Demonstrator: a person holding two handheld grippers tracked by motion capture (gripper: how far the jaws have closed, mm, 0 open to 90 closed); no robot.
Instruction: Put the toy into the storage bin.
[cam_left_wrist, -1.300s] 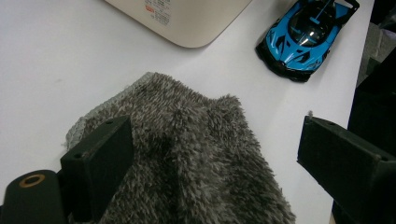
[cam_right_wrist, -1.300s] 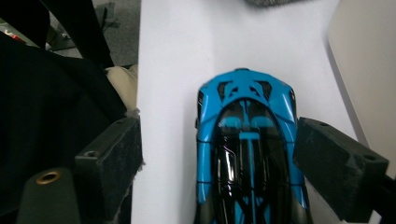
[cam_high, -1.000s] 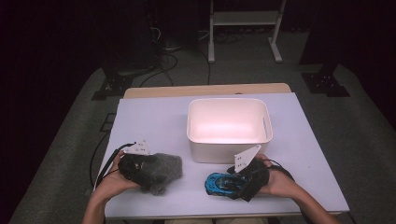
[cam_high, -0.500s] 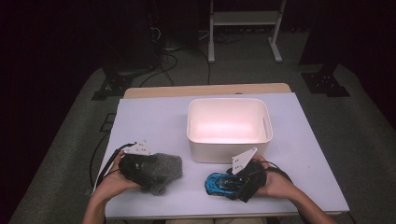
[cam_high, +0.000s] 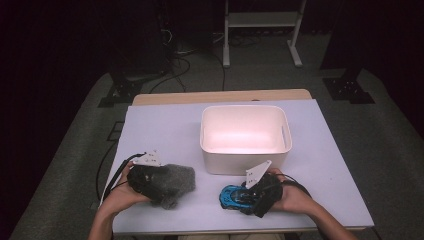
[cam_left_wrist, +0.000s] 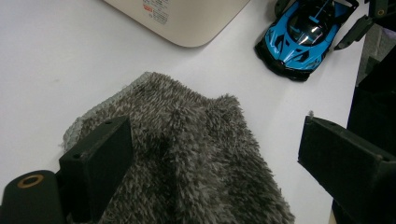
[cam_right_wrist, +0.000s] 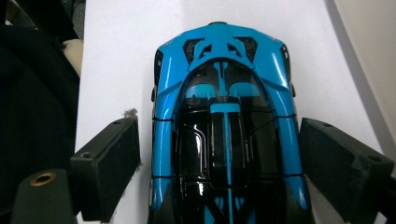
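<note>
The left hand-held gripper (cam_high: 150, 178) straddles a grey furry cloth (cam_left_wrist: 187, 154) and the right hand-held gripper (cam_high: 252, 192) a blue toy car (cam_right_wrist: 224, 140), jaws open, both items on the tabletop (cam_high: 165, 135) before the empty white bin (cam_high: 245, 162), neither yet grasped.

High view looks down from above the table's near edge; both gripper views sit close, sharing the blue toy car (cam_high: 235, 196).
</note>
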